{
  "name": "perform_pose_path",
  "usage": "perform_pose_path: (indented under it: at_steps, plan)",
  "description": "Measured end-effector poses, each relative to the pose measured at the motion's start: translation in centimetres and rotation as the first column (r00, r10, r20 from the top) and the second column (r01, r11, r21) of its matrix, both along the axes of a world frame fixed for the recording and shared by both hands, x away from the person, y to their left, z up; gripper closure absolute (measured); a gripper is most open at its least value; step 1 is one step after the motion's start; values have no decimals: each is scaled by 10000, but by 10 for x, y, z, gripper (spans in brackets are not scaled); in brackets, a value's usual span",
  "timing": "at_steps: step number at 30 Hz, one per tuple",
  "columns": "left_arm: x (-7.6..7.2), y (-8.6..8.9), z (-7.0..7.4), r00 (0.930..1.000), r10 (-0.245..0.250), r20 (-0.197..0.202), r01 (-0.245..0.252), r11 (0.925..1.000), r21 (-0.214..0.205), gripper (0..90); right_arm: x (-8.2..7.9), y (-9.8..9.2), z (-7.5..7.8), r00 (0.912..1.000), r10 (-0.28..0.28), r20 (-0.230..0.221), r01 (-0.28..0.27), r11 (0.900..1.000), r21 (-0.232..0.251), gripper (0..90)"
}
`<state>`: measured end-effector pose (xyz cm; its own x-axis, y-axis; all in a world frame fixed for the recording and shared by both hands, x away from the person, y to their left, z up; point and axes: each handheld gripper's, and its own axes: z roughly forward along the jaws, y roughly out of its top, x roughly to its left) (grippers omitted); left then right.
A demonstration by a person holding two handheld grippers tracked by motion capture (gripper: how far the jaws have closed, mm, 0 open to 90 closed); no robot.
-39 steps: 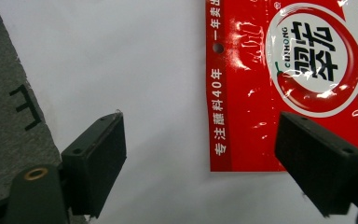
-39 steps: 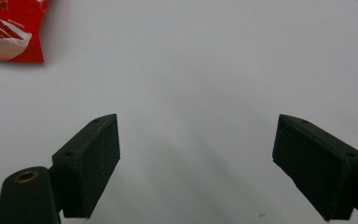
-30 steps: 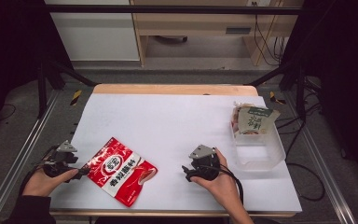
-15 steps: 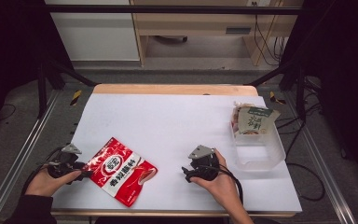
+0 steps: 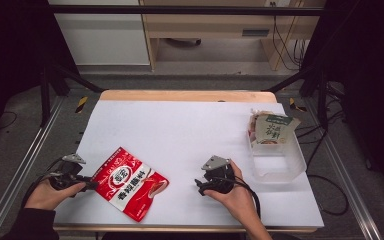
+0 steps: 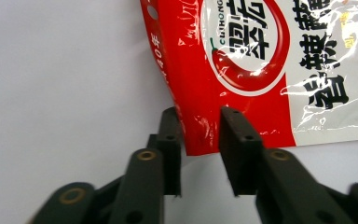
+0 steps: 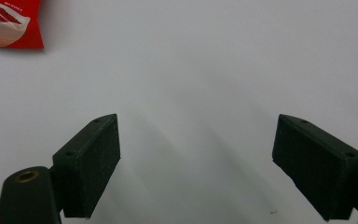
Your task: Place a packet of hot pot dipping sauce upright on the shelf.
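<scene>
A red and white snack bag (image 5: 127,182) lies flat near the table's front left edge. My left gripper (image 5: 87,184) sits at its left corner. In the left gripper view the bag (image 6: 261,60) has its lower corner between the two black jaws of my left gripper (image 6: 200,114). The jaws have just been closing, and a narrow gap still shows between the pads. My right gripper (image 5: 200,186) rests on the white table right of the bag, pointing left. Its jaws (image 7: 198,140) stand wide open over bare table, with a corner of the bag (image 7: 9,23) far off.
A clear plastic bin (image 5: 280,165) stands at the right side of the white table (image 5: 195,125), with a green and white pouch (image 5: 272,129) leaning in its far end. Cables trail from both grippers toward the front edge.
The left gripper's jaws have drawn closer together around the bag's corner. Both hands and the bag stay where they were.
</scene>
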<state>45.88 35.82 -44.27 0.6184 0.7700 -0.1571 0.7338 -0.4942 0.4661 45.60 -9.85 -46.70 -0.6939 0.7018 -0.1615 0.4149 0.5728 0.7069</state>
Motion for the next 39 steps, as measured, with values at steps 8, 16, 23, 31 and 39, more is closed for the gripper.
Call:
perform_pose_path:
  at_steps: [8, 16, 23, 31, 39]
  plan:
    - [5, -11, 15, 9976, -325, 614, 301, 9988, 386, 900, -2, -1, 3, 10000, 39, 85, -41, 9999, 148, 159]
    - [22, -45, 54, 9828, -1403, 1198, 1326, 9887, 694, 900, -1, -1, 24, 9988, 290, 388, -297, 9994, 159, 167]
    - [36, -79, 77, 9627, -2372, 1303, 2207, 9667, 1292, 900, 4, 3, 47, 9960, 670, 590, -682, 9975, 193, 176]
    - [44, -102, 92, 9434, -3003, 1405, 2789, 9480, 1532, 900, 12, 9, 63, 9920, 1140, 550, -1131, 9934, -193, 186]
    - [46, -120, 102, 9255, -3497, 1455, 3238, 9298, 1751, 900, 23, 20, 80, 9858, 1627, 409, -1606, 9857, -509, 189]
